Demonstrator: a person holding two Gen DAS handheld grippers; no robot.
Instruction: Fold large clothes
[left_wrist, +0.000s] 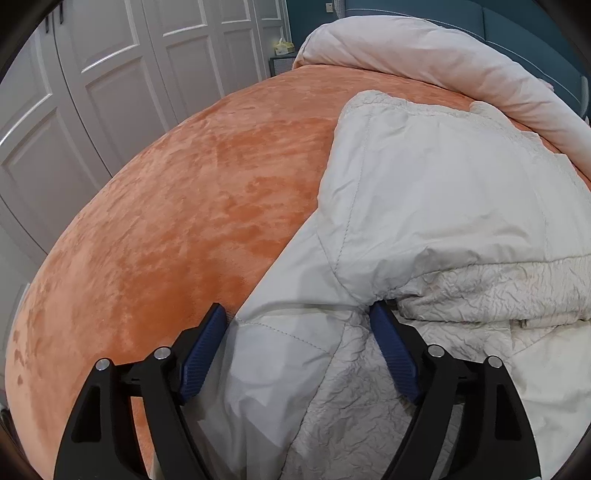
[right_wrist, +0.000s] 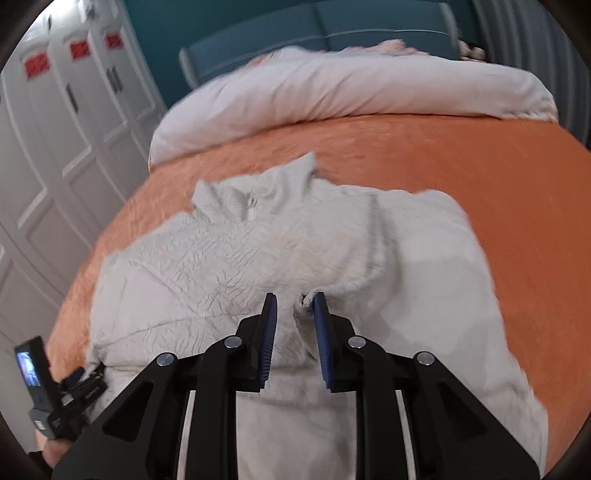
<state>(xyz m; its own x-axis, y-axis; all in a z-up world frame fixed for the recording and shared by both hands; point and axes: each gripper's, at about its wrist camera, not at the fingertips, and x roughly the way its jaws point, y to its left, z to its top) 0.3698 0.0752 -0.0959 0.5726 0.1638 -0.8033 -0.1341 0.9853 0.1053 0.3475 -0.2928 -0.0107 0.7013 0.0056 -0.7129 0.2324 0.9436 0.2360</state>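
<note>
While you hover at the near edge of the bed, your left gripper (left_wrist: 297, 325) stands spread wide, its blue pads either side of a sleeve-like fold of the white jacket (left_wrist: 443, 206) and pressing on nothing, so nothing is held there. That jacket lies spread on the orange bedspread (left_wrist: 166, 206), collar toward the rolled pale duvet (left_wrist: 424, 62) at the head, white wardrobe doors (left_wrist: 92, 74) off to the left.

Moving right: your right gripper (right_wrist: 294, 301) has its jaws only narrowly parted, a puckered bit of jacket edge lying against the right-hand pad (right_wrist: 321, 332). The view is motion-blurred, and no pinch is visible; read it as let go, not gripping.

Handling, as a judgement: padded, crinkled shell fabric, soft and limp, bulky more than heavy, probably a little slick. It will sag and slide rather than hold a crease, and thick layers may spring back.

Where to take hold: seams, cuff, hem corners or the collar, where stitching gives the pads bite. Avoid pinching a single smooth panel mid-body; it will likely bunch and slip.
</note>
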